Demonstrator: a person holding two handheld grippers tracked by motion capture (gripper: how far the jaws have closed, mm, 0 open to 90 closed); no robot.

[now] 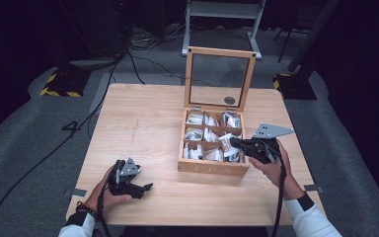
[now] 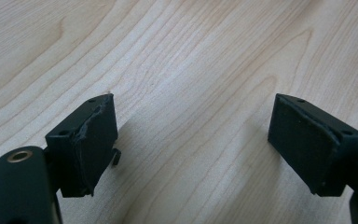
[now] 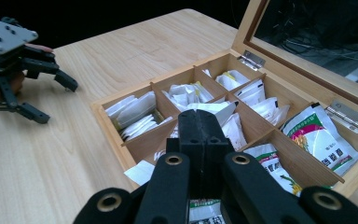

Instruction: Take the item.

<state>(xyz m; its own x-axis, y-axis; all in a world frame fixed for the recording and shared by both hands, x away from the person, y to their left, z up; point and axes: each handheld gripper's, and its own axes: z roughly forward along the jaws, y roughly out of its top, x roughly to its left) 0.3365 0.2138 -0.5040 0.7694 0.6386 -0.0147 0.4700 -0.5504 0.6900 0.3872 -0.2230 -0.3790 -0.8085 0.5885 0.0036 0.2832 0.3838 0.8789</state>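
The right gripper (image 3: 204,122) is clamped tight, its two black jaws pressed together on a white paper sachet (image 3: 214,110) that sticks up just past their tips. In the high view that right gripper (image 1: 234,142) reaches in from the right over the near right corner of the open light-wood compartment box (image 1: 213,170), with the white paper sachet (image 1: 225,138) at its tip above the dividers. The person's right hand (image 1: 271,165) grips it from behind, a white sleeve with a dark cuff trailing to the bottom edge.

Across to the left gripper (image 2: 193,140): jaws spread wide, nothing between the pads, bare pale wood grain under them. From above, the left gripper (image 1: 147,187) sits low over the front left of the light wooden table (image 1: 143,118), held in the left hand (image 1: 109,190), well apart from the box.

The box holds nine compartments packed with white and green-printed sachets, and its glass-paned wooden lid (image 1: 220,79) stands upright at the back on two metal hinges. Beyond the table, grey floor, black cables and yellow-black striped stand bases.
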